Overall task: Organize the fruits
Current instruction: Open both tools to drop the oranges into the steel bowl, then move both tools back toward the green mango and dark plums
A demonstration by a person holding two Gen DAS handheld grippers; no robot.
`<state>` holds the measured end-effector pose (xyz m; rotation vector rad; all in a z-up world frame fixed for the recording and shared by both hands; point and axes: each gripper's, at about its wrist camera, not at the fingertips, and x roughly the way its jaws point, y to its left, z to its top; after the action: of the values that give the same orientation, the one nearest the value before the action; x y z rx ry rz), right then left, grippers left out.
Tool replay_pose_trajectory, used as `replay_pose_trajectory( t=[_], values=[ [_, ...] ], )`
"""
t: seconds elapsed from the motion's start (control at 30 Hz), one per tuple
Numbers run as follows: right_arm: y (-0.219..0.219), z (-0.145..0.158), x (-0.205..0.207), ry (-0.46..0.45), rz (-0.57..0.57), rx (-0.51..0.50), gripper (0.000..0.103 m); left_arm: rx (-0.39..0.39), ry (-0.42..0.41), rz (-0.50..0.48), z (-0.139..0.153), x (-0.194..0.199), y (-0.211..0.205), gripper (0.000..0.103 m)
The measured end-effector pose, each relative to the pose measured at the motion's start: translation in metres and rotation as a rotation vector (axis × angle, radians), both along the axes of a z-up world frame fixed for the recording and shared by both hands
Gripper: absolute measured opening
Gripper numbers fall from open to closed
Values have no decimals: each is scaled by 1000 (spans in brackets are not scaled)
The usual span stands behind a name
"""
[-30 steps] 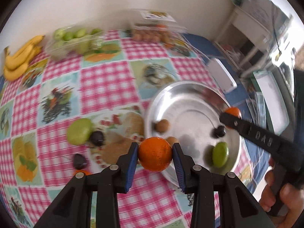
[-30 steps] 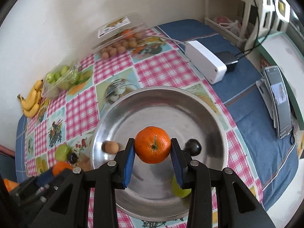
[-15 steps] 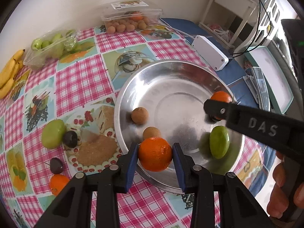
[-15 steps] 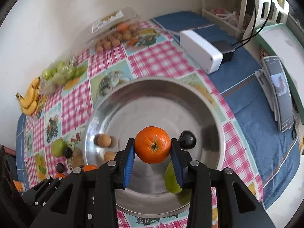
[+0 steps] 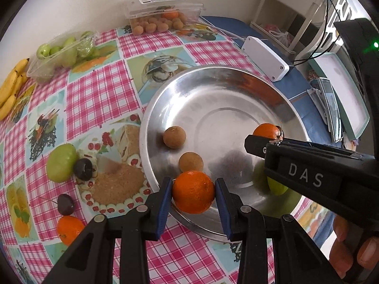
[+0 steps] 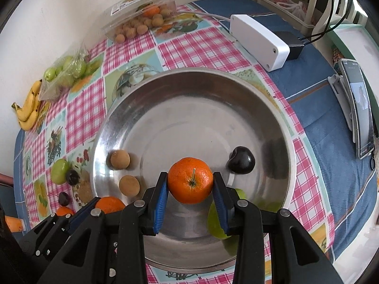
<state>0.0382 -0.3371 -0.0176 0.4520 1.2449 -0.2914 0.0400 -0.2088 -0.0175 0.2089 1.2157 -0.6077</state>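
Left gripper (image 5: 193,195) pinches a tangerine (image 5: 193,191) over the bowl (image 5: 213,78) rim at six o'clock (two brown fruits just beyond), and the right gripper (image 6: 190,189) clamps an orange (image 6: 190,179) above the bowl's middle.

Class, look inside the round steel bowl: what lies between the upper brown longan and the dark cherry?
In the right wrist view, bare steel bowl floor separates the brown longan from the dark cherry; nothing rests between them.
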Motion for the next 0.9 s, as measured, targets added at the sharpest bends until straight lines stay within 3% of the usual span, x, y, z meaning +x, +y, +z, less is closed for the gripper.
replay_pose_trajectory(
  t=[0.5, 0.7, 0.9],
  values=[
    [2, 14, -1, -41, -1, -4, 41, -18, -1, 6, 12, -1, 4, 41],
    [4, 19, -2, -54, -1, -12, 40, -3, -13, 94, 18, 14, 26, 41],
    [8, 18, -1, -49, 12, -14, 40, -4, -8, 243, 19, 36, 69, 41]
  ],
)
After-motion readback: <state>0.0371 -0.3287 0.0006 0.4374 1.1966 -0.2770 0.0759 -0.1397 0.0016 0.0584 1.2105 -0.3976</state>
